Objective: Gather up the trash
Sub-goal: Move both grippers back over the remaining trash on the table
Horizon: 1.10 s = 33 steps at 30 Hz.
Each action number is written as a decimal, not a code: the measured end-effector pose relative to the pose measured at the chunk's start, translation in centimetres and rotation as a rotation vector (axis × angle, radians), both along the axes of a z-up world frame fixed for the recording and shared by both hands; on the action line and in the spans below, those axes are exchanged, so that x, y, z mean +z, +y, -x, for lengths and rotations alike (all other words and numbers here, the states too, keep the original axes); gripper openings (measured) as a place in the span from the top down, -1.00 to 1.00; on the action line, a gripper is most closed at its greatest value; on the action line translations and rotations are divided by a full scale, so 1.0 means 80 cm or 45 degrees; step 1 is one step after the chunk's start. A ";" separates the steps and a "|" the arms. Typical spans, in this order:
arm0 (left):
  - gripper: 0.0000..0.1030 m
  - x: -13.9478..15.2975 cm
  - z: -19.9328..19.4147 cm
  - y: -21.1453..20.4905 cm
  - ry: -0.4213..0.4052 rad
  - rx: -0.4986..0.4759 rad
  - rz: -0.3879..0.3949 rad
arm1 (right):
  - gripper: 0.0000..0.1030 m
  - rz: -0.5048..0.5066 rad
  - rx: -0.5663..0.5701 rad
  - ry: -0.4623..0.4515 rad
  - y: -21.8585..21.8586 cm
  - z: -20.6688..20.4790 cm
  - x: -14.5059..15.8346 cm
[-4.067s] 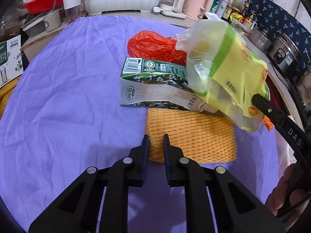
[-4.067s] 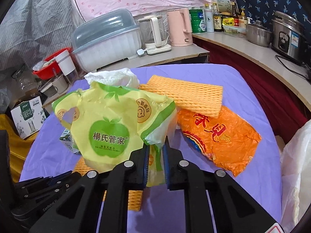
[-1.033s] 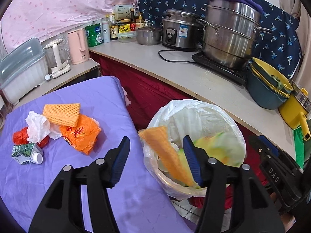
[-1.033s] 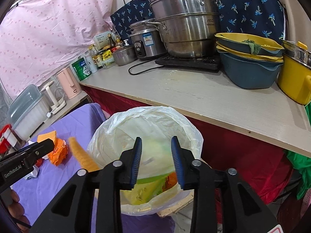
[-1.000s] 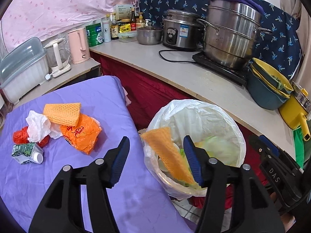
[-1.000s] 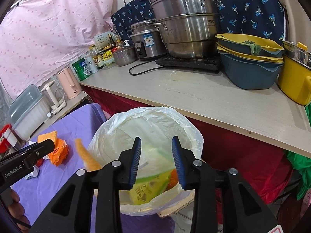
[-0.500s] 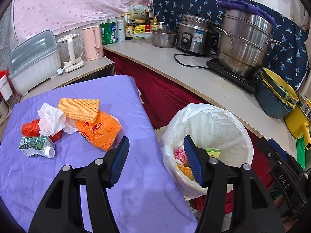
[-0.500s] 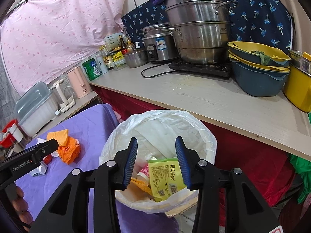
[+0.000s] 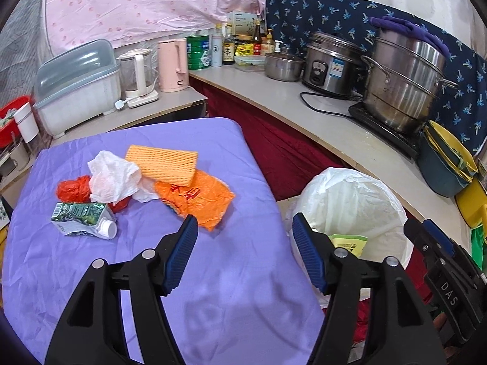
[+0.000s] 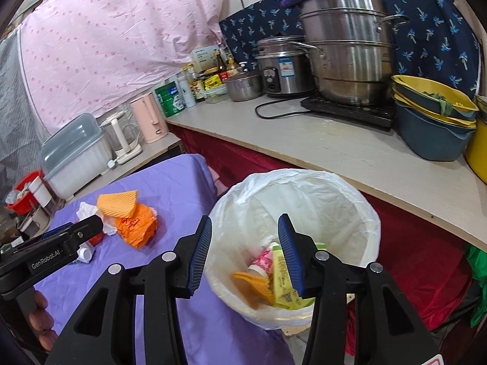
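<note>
My left gripper (image 9: 245,228) is open and empty above the purple table's (image 9: 213,289) right edge. Trash lies beyond it: an orange foam net (image 9: 161,164), an orange plastic bag (image 9: 197,197), white crumpled paper (image 9: 112,179), a red bag (image 9: 71,188) and a green milk carton (image 9: 82,219). My right gripper (image 10: 245,234) is open and empty over the white-lined trash bin (image 10: 334,194). Inside the bin lie an orange foam net (image 10: 255,283), a yellow-green bag (image 10: 283,283) and a pink cup (image 10: 261,261). The bin also shows in the left wrist view (image 9: 350,194).
A counter (image 10: 334,146) runs behind the bin with a steel steamer pot (image 10: 347,51), a rice cooker (image 10: 280,67), stacked basins (image 10: 432,118) and bottles. A pink kettle (image 9: 172,64) and a dish box (image 9: 79,85) stand behind the table.
Both grippers let go of their trash over the bin; the foam net and yellow-green bag now lie inside. The left gripper has swung left, back toward the table.
</note>
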<state>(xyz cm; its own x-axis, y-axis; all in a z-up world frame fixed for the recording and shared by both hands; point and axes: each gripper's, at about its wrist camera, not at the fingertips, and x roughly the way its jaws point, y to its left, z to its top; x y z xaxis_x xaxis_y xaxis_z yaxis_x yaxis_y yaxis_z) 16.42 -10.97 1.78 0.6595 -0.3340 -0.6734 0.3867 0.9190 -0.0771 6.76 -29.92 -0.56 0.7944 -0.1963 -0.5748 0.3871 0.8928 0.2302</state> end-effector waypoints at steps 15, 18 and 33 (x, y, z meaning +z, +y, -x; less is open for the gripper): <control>-0.40 -0.020 -0.030 0.110 0.043 0.249 -0.005 | 0.13 -0.003 0.187 0.044 0.096 -0.048 -0.014; -0.49 -0.027 -0.037 0.132 0.055 0.309 -0.009 | 0.13 -0.006 0.215 0.055 0.111 -0.058 -0.019; -0.60 -0.062 -0.088 0.213 0.189 0.561 0.037 | 0.13 -0.021 0.324 0.119 0.163 -0.126 -0.048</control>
<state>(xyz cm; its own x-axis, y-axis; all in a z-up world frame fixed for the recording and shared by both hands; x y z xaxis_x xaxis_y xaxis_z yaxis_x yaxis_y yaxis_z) 23.48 6.10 -3.22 0.6396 -0.0635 -0.7661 -0.0574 0.9898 -0.1300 16.86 -16.91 -4.40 0.7603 0.0129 -0.6495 0.1707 0.9607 0.2190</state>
